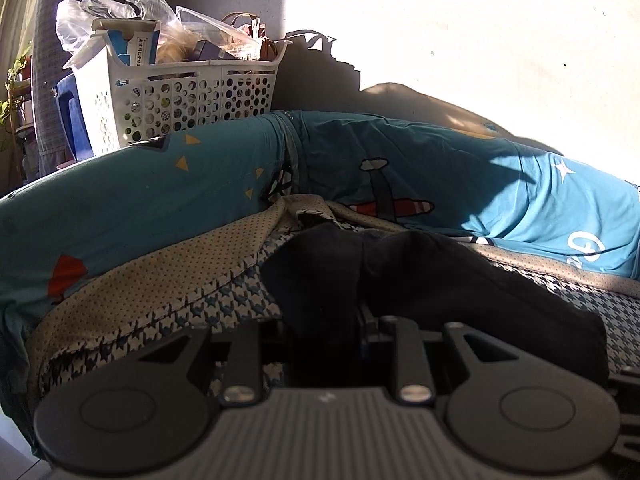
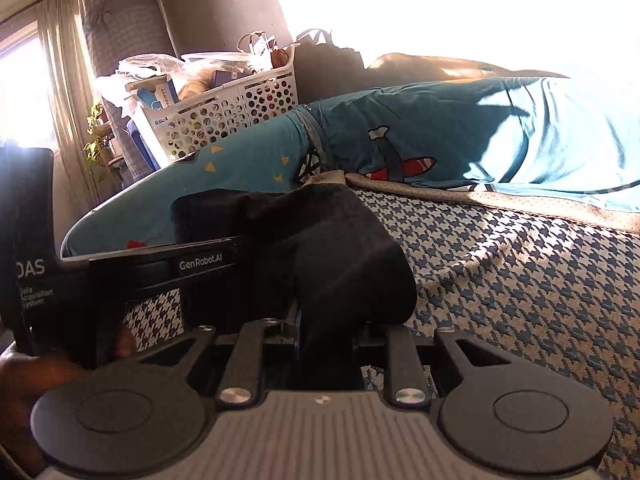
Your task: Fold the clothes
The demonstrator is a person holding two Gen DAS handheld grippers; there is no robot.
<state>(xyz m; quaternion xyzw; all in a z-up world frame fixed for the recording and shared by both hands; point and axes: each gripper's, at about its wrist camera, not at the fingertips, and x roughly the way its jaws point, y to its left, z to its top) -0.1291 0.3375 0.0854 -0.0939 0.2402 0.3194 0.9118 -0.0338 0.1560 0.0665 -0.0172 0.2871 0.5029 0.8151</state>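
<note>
A black garment (image 1: 400,276) hangs bunched over my left gripper (image 1: 360,312), whose jaws are closed on its cloth; the fingertips are buried in the folds. In the right wrist view the same black garment (image 2: 320,248) drapes over my right gripper (image 2: 324,320), which is also shut on it with its pads hidden. My left gripper (image 2: 236,256) comes in from the left there, gripping the garment's other end, with a hand (image 2: 24,376) on its handle. The garment is held above a blue-and-white houndstooth bed sheet (image 2: 520,280).
A teal quilt with an aeroplane print (image 1: 400,168) lies rolled along the back of the bed. A white perforated laundry basket (image 1: 180,88) full of bags and boxes stands behind it on the left. A curtained window (image 2: 40,80) and a potted plant (image 2: 96,144) are far left.
</note>
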